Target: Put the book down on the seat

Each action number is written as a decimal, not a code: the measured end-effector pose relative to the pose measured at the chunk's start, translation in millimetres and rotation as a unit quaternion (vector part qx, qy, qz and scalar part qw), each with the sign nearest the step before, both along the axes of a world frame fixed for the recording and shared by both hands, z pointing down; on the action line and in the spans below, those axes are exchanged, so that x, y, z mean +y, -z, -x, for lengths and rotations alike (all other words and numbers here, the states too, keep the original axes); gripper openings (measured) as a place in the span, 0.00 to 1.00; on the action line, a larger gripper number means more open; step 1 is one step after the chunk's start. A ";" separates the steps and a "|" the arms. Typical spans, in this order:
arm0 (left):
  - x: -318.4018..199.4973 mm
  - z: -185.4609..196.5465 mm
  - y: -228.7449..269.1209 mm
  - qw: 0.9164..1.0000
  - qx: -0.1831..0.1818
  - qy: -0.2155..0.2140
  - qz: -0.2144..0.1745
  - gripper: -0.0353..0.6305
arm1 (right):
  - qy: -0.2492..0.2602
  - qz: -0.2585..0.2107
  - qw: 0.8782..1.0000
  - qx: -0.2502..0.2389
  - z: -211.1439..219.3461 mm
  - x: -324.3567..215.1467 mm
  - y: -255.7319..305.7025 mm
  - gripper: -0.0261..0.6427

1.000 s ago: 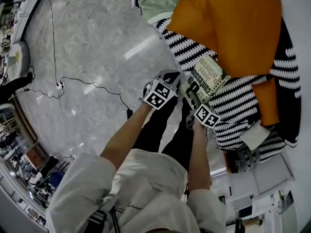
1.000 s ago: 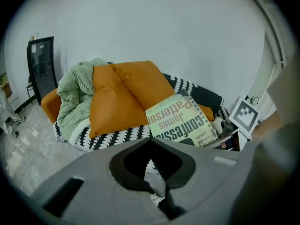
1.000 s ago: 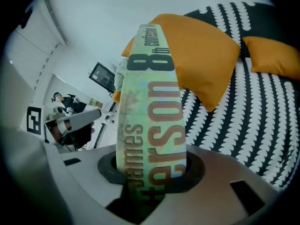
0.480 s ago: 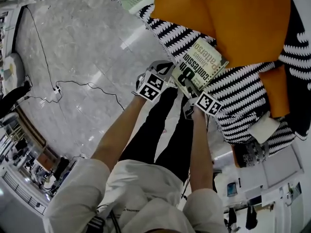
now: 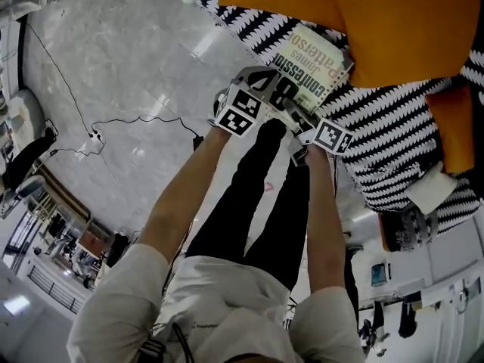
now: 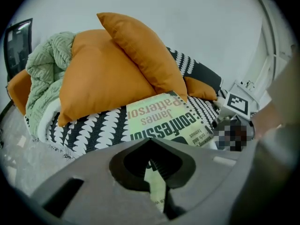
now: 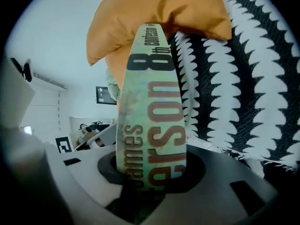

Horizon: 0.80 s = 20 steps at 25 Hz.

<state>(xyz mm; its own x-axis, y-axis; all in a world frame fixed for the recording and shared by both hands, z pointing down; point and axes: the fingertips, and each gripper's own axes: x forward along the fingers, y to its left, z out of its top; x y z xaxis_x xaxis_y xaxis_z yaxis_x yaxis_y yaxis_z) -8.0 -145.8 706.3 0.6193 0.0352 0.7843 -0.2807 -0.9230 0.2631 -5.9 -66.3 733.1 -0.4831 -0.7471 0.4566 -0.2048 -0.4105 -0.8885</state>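
Observation:
A pale green paperback book (image 5: 314,59) with large orange and black lettering hangs flat over the black-and-white patterned seat (image 5: 393,142), its far edge close to an orange cushion (image 5: 378,13). My left gripper (image 5: 266,91) is shut on the book's near left edge. In the left gripper view the book's cover (image 6: 164,121) stretches away from the left gripper (image 6: 154,184), which pinches its edge. My right gripper (image 5: 302,121) is shut on the near right corner. In the right gripper view the book's spine (image 7: 152,102) stands clamped in the right gripper (image 7: 152,184).
Two orange cushions (image 6: 117,74) lean on the seat's back, with a green knitted blanket (image 6: 42,74) at their left. A black cable (image 5: 128,123) runs over the grey marble floor (image 5: 113,51). White furniture (image 5: 408,271) stands to the right of the seat.
Both grippers have carried the book forward over the striped seat, closer to the orange cushions. The grip on it has not changed.

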 end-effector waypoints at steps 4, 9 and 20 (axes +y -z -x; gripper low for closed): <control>3.4 -1.4 -8.8 1.000 -0.009 -0.002 0.004 0.06 | -0.011 -0.049 0.998 -0.045 3.4 -20.1 1.6 0.27; 3.5 -21.4 -19.9 1.000 -0.006 -0.012 0.005 0.06 | -0.009 -0.111 0.992 -0.058 -4.9 -28.1 -3.8 0.27; 19.7 -33.6 -43.3 0.999 -0.008 0.011 0.043 0.06 | -0.021 -0.112 0.993 -0.028 -34.1 -6.5 -26.2 0.31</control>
